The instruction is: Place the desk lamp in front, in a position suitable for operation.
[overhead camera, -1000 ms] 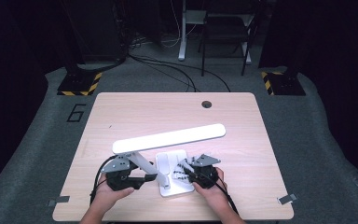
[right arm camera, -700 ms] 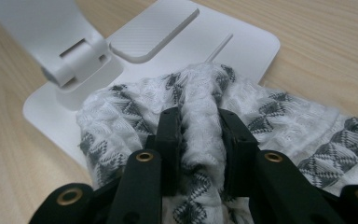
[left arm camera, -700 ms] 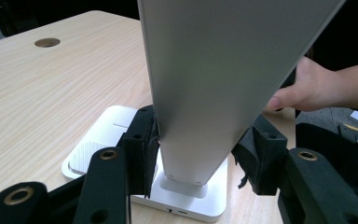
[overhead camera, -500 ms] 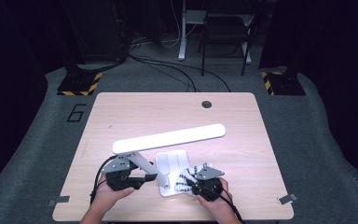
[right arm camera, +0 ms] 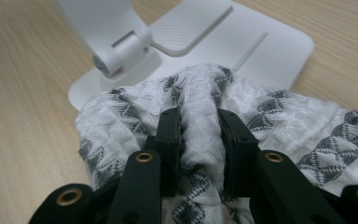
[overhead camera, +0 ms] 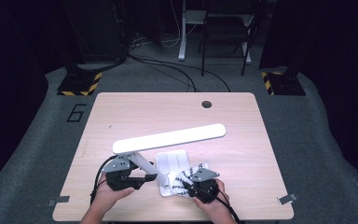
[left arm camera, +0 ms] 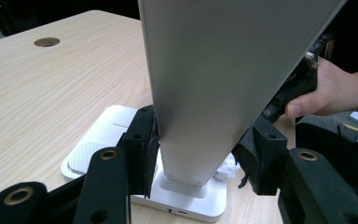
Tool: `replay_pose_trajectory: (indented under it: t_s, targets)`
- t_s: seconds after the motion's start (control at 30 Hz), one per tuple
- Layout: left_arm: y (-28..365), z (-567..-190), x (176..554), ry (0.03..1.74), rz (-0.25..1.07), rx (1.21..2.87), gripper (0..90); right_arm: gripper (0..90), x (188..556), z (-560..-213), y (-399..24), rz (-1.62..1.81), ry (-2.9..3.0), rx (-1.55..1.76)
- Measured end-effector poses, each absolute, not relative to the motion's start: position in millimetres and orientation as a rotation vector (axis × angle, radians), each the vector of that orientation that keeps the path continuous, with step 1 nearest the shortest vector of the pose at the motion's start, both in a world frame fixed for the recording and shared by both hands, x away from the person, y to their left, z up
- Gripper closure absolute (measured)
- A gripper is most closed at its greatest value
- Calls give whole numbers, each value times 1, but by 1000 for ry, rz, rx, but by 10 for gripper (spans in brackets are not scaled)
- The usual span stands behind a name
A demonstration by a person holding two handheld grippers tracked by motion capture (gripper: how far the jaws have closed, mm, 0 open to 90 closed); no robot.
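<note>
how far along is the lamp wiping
Done: the left gripper is clamped on the lamp arm, steadying it, and the right gripper has pinched a fold of the cloth. In hand: the cloth lies on the near edge of the lamp base. Left: most of the base and the lamp head look untouched.

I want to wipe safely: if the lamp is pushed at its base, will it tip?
Probably not easily: the lamp has a wide flat base. Its long head overhangs, so it may wobble. The left gripper clamps the arm, which likely steadies it.
</note>
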State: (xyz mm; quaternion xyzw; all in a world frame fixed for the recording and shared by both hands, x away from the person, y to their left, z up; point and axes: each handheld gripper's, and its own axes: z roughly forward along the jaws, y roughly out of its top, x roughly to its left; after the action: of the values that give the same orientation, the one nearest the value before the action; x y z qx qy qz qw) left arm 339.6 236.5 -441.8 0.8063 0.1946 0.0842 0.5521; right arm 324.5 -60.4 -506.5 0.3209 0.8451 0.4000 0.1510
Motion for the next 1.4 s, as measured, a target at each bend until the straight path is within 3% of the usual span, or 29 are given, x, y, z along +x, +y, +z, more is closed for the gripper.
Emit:
replay_pose_trajectory:
  t_s: [0.77, 1.4]
  targets:
    - [237, -442, 339, 456, 197, 1915, 526, 718, 353, -506, -35, 1136, 2473, 870]
    - [235, -442, 339, 464, 205, 1909, 525, 716, 413, -505, -17, 1106, 2396, 963]
